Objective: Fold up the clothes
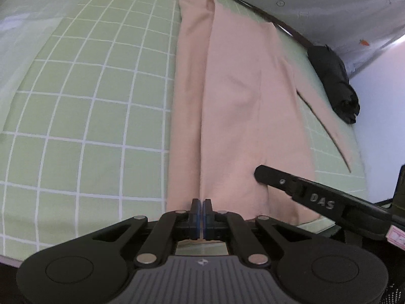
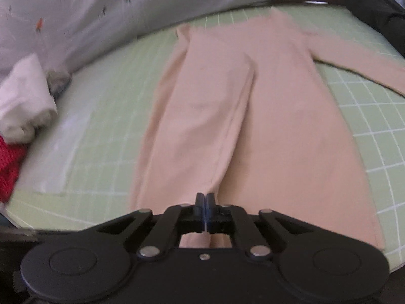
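Left gripper (image 1: pixel 202 206) sits low at the near edge of the bed, its blue pads pressed flat together right at the near hem of the pink garment (image 1: pixel 233 96); whether cloth is pinched between them, I cannot tell. It points straight up the garment's length, level with the sheet. Just to its right, the right gripper (image 1: pixel 263 173) comes in from the right at a slant, one black finger tip resting on the pink cloth.

Over to the right wrist view: the right gripper (image 2: pixel 205 197) is also clamped narrow, pads together over a lengthwise fold edge of the pink garment (image 2: pixel 278 106) near its near end. Again, a grasp on the fabric can't be confirmed.

The garment lies stretched out, near to far, on the green checked sheet (image 1: pixel 88 101), one side panel folded inward along its length, a sleeve trailing off to the right. Farther out, a black bundle (image 1: pixel 334 76) sits at the bed's far right edge against the grey wall. On the left side, white cloth (image 2: pixel 22 101) and something red (image 2: pixel 8 164) lie piled.
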Available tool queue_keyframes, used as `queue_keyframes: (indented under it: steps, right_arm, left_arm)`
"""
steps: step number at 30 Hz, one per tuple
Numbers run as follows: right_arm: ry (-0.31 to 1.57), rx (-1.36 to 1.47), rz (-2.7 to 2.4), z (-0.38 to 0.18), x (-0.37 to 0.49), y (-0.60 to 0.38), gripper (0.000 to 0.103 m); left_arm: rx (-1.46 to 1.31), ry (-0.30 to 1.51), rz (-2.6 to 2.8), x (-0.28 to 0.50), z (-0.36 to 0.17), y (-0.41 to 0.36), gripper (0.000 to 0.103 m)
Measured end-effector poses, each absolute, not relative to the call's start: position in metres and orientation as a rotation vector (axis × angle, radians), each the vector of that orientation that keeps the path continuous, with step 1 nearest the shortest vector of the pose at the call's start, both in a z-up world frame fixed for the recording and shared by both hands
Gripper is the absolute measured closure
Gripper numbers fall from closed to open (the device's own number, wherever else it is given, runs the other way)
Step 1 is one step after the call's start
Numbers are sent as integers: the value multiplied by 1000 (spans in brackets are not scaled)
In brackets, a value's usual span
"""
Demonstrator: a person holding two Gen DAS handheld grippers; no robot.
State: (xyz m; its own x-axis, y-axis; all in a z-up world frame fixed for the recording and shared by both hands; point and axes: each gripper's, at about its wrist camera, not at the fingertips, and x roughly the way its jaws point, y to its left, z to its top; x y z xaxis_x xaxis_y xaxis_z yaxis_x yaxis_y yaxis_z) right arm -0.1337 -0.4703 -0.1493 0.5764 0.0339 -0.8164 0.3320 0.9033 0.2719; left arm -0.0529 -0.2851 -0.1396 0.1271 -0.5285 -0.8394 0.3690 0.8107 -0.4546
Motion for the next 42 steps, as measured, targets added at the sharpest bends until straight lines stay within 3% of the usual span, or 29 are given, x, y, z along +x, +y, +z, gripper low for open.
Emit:
queue_keyframes:
  steps: [5, 9, 15, 19, 25, 42]
  right_arm:
    - [933, 417, -212, -143, -130, -484, 96]
    - [909, 421, -246, -135, -128, -499, 79]
    - [874, 427, -297, -124, -125, -521, 64]
    - [839, 462, -363, -117, -121, -552, 47]
    - [787, 528, -478, -112, -117, -608, 22]
    - [721, 470, -951, -148, -107, -767, 5]
  left_arm:
    - [-84, 1304, -645, -49, -133, -299, 98]
    - [-41, 1301, -632, -39, -119, -308, 61]
    - [20, 1207, -614, -21, -96, -328, 40]
    - [48, 1179, -586, -7, -91, -352, 22]
    - [127, 1200, -512, 23, -99, -378, 21]
    - [151, 1241, -329, 145, -142, -425, 13]
